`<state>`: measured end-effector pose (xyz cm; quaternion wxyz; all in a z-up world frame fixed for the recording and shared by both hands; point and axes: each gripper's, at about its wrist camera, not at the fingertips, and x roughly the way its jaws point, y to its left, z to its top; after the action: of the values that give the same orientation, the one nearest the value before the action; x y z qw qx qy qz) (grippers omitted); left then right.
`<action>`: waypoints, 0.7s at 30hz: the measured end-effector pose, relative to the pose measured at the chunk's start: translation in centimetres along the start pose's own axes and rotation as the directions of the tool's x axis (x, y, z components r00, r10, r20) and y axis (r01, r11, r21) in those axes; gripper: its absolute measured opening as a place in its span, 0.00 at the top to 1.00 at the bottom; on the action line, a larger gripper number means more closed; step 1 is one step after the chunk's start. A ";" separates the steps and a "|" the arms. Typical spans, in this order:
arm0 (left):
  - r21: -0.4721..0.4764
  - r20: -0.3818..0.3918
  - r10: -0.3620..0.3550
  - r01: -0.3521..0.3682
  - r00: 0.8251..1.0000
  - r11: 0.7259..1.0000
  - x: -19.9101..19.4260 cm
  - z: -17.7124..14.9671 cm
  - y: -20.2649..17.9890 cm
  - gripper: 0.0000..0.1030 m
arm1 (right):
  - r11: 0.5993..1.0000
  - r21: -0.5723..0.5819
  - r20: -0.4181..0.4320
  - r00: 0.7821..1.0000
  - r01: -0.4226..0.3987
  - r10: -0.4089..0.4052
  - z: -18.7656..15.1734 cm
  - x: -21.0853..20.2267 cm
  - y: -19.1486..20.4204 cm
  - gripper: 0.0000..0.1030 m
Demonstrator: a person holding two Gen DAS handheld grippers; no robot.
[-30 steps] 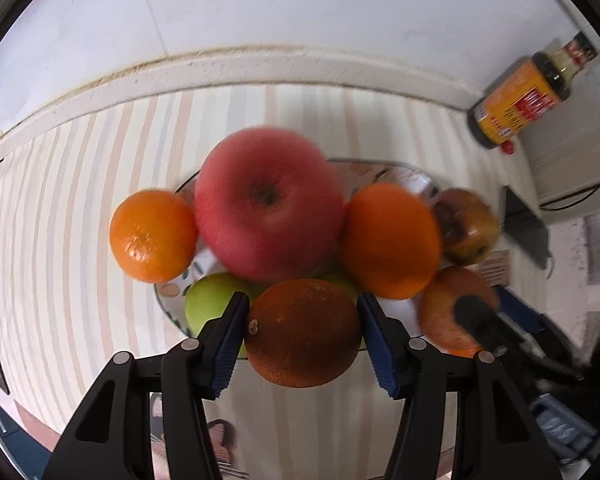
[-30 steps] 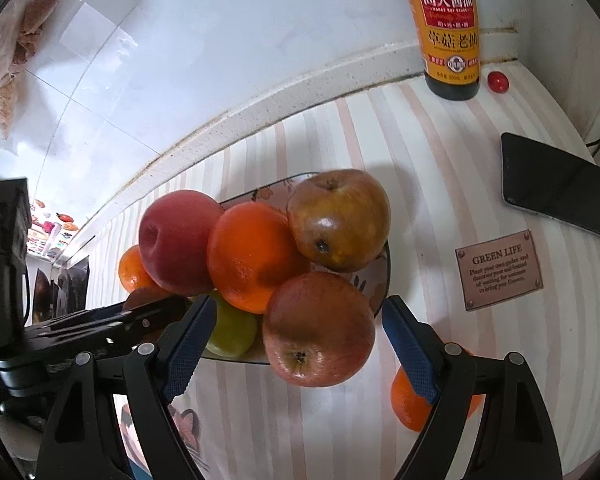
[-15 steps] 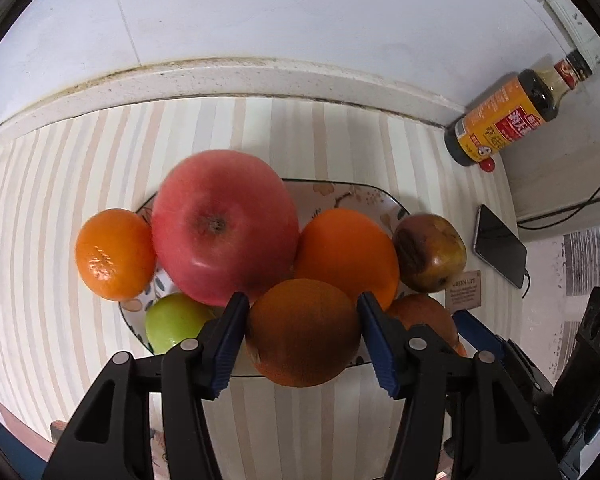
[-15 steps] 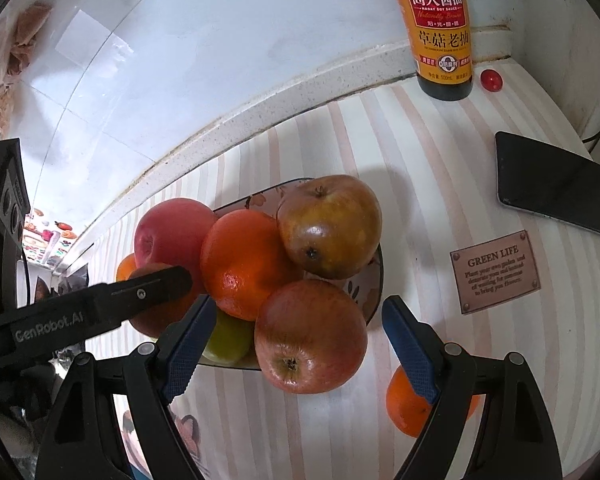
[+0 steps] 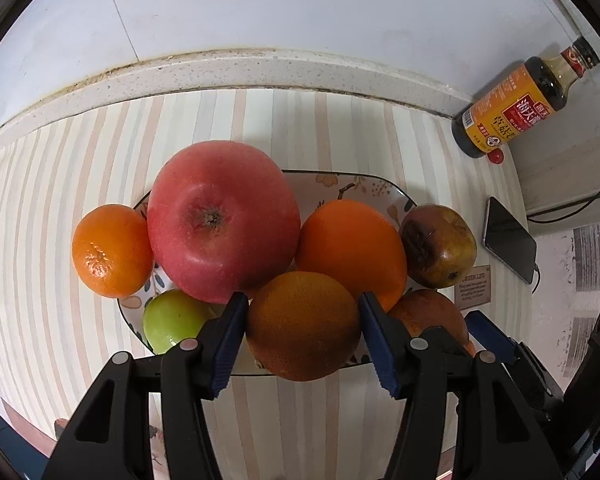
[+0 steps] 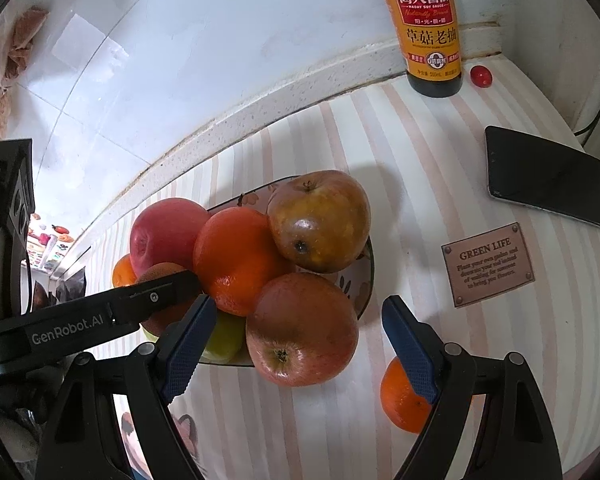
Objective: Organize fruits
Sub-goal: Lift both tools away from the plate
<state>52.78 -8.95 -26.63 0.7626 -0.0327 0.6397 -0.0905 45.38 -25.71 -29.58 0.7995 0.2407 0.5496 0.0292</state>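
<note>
A patterned plate [image 5: 380,188] on the striped cloth holds a heap of fruit: a big red apple [image 5: 222,220], an orange [image 5: 352,244], a brownish apple [image 5: 438,246], a green fruit [image 5: 172,320] and a reddish apple [image 6: 302,328]. A small orange [image 5: 110,250] lies at the plate's left edge. My left gripper [image 5: 302,340] is shut on a dark orange [image 5: 302,326] over the plate's near edge. My right gripper [image 6: 298,344] is open, its fingers either side of the reddish apple. Another orange [image 6: 402,400] lies on the cloth behind my right finger.
A soy sauce bottle [image 6: 430,26] and a small red fruit [image 6: 481,76] stand by the back wall at right. A black phone [image 6: 548,182] and a brown "GREEN LIFE" tag [image 6: 488,264] lie right of the plate. A tiled wall runs behind.
The left gripper, still holding the dark orange, has pulled back and up from the fruit heap. The right gripper has shifted slightly and stays open.
</note>
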 end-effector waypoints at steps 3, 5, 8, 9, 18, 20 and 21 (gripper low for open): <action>0.005 0.011 0.009 -0.009 1.000 1.000 -0.2 -0.2 0.0 0.42 | 1.000 -0.003 0.003 1.000 -0.001 0.001 0.1 -0.2 0.1 0.15; 0.004 0.013 -0.003 0.003 1.000 1.000 -0.3 -0.2 0.1 0.40 | 1.000 -0.009 0.004 1.000 -0.001 0.001 0.1 -0.2 0.2 0.15; 0.007 0.023 -0.015 0.015 1.000 1.000 -0.6 -0.3 0.2 0.19 | 1.000 -0.008 0.004 1.000 -0.004 0.004 0.1 -0.3 0.3 0.15; 0.008 0.027 -0.016 0.016 1.000 1.000 -0.8 -0.3 0.2 0.19 | 1.000 -0.006 0.005 1.000 -0.004 0.004 0.1 -0.3 0.3 0.15; 0.056 0.134 -0.012 0.004 0.991 0.998 -5.9 -1.7 0.1 0.18 | 0.998 -0.044 0.048 0.998 0.033 -0.031 0.2 -4.5 0.6 0.08; 0.053 0.170 0.008 -0.017 0.985 0.998 -7.2 -2.7 0.7 0.18 | 0.995 -0.072 0.059 0.996 0.073 -0.069 -0.2 -6.2 0.3 0.05; 0.045 0.186 0.029 -0.038 0.982 0.998 -7.9 -3.5 1.2 0.18 | 0.993 -0.082 0.059 0.995 0.085 -0.080 -0.5 -7.0 0.1 0.05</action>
<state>48.15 -6.12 -19.82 0.8208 -0.0118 0.5640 -0.0897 42.23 -27.66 -23.62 0.8244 0.1846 0.5349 0.0127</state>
